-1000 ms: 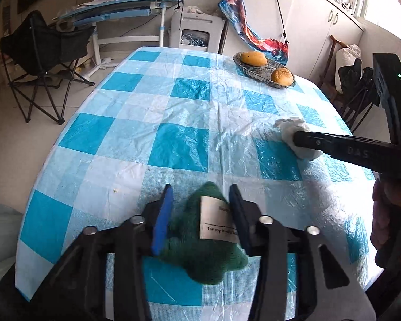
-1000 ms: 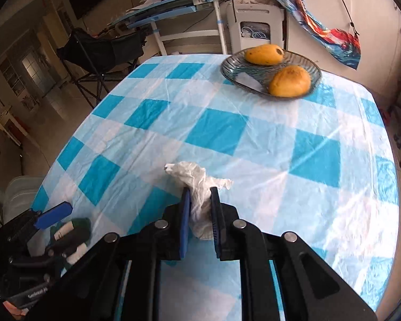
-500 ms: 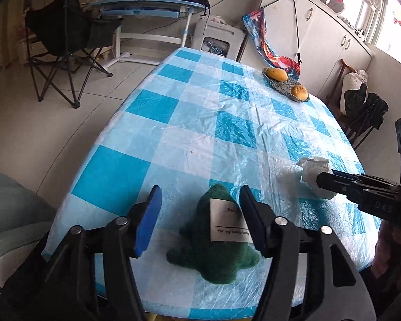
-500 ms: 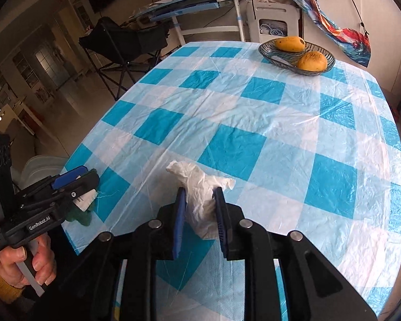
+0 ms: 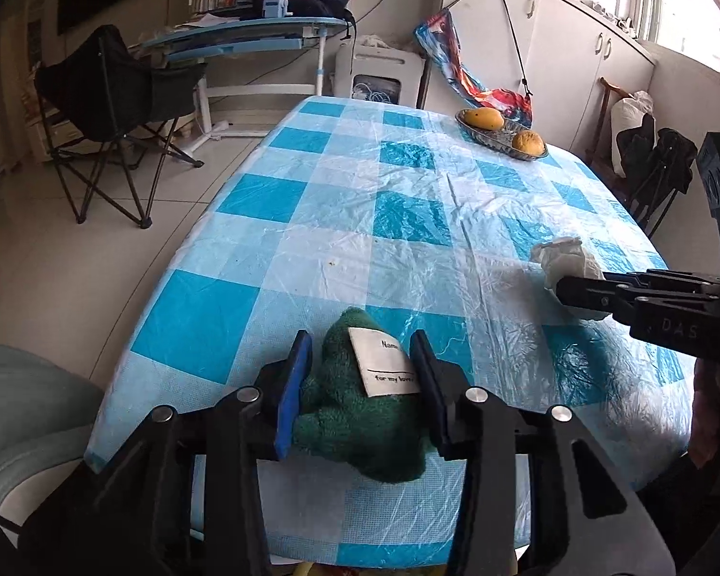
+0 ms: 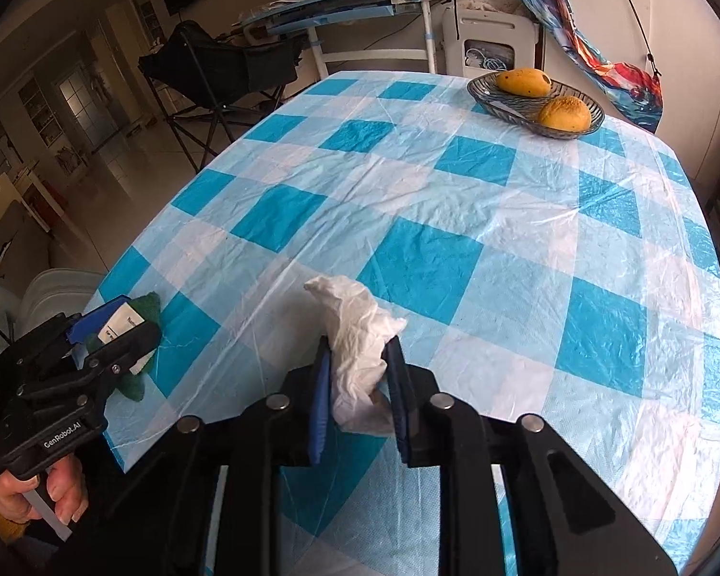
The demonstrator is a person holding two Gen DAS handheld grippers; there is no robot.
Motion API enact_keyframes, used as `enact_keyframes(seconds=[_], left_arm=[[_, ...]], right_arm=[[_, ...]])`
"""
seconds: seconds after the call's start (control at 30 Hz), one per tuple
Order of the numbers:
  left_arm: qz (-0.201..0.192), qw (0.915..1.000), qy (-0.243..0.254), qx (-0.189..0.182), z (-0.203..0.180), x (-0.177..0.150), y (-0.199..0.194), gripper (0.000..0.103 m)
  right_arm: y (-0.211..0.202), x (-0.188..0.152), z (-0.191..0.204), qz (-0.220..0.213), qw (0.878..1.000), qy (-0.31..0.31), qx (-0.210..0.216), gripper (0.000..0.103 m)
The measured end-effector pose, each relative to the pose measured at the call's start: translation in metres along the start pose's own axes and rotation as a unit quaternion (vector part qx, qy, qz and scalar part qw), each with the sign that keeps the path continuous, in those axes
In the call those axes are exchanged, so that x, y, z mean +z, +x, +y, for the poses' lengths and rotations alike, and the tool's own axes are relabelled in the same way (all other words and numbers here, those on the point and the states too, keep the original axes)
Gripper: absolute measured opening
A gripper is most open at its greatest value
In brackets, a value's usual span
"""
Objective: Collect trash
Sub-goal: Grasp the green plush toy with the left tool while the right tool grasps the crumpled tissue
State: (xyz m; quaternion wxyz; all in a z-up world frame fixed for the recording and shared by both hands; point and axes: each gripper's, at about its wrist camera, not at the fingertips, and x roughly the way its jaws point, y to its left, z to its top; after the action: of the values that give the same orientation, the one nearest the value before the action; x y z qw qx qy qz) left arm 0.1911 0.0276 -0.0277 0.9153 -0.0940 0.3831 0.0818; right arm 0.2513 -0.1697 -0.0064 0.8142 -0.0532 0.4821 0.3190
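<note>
Both items near table (image 5: pixel 312 249) edge

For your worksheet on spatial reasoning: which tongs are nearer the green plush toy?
Left. The left tongs are closing around the green plush toy; the right tongs, off to its side, are closing on the crumpled white tissue.

Table (image 5: pixel 273 201) cover: glossy, wrinkled plastic sheet, blue-white check. Green toy (image 5: pixel 360 413): fuzzy matt plush with smooth paper tag (image 5: pixel 384 360). White wad (image 6: pixel 360 336): crumpled thin tissue or film, cannot tell which. Gripper (image 5: pixel 360 384) arms matt black plastic, shiny metal rivets.
</note>
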Motion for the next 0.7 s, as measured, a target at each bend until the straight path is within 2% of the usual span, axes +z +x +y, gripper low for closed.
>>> enact_keyframes(seconds=[0.13,0.17,0.2,0.23,0.27,0.33,0.37,0.47,0.5,0.53,0.57,0.6,0.7], left_arm=[[-0.027,0.9993,-0.025,0.006,0.007,0.009,-0.006,0.038],[-0.025,0.9993,-0.027,0.006,0.008,0.01,-0.004,0.038],[-0.016,0.9995,-0.026,0.003,0.008,0.011,-0.001,0.04],[-0.007,0.9997,-0.024,0.003,0.009,0.01,0.003,0.045],[-0.002,0.9997,-0.024,0.005,0.009,0.009,0.006,0.048],[-0.006,0.9995,-0.028,0.013,0.009,0.006,0.006,0.071],[-0.009,0.9992,-0.031,0.022,0.009,0.005,0.006,0.076],[-0.015,0.9992,-0.027,0.027,0.009,0.003,0.008,0.078],[-0.016,0.9993,-0.02,0.029,0.007,0.003,0.008,0.077],[-0.018,0.9993,-0.013,0.029,0.005,0.002,0.009,0.066],[-0.019,0.9993,-0.005,0.031,0.003,0.002,0.008,0.056],[-0.017,0.9995,-0.001,0.026,0.003,0.003,0.008,0.042],[-0.012,0.9998,-0.015,0.006,0.006,0.005,0.004,0.037]], right_arm=[[-0.001,0.003,-0.009,-0.011,1.0,0.015,-0.006,0.022],[0.001,0.003,-0.012,-0.008,1.0,0.022,-0.007,0.024],[0.003,0.003,-0.015,-0.007,0.999,0.031,-0.006,0.032],[0.004,0.003,-0.018,-0.007,0.999,0.04,0.0,0.04],[0.004,0.003,-0.019,-0.008,0.999,0.045,0.004,0.042],[0.004,0.005,-0.019,-0.01,0.999,0.045,0.004,0.043],[0.005,0.005,-0.018,-0.01,0.999,0.043,0.005,0.043],[0.007,0.005,-0.014,-0.006,0.999,0.031,-0.005,0.043],[0.007,0.006,-0.011,-0.004,1.0,0.024,-0.01,0.042],[0.007,0.006,-0.009,-0.004,1.0,0.015,-0.017,0.03],[0.008,0.006,-0.007,-0.002,1.0,0.007,-0.02,0.022],[0.007,0.006,-0.006,-0.005,1.0,0.001,-0.022,0.021],[0.003,0.006,-0.004,-0.016,1.0,-0.005,-0.027,0.019]])
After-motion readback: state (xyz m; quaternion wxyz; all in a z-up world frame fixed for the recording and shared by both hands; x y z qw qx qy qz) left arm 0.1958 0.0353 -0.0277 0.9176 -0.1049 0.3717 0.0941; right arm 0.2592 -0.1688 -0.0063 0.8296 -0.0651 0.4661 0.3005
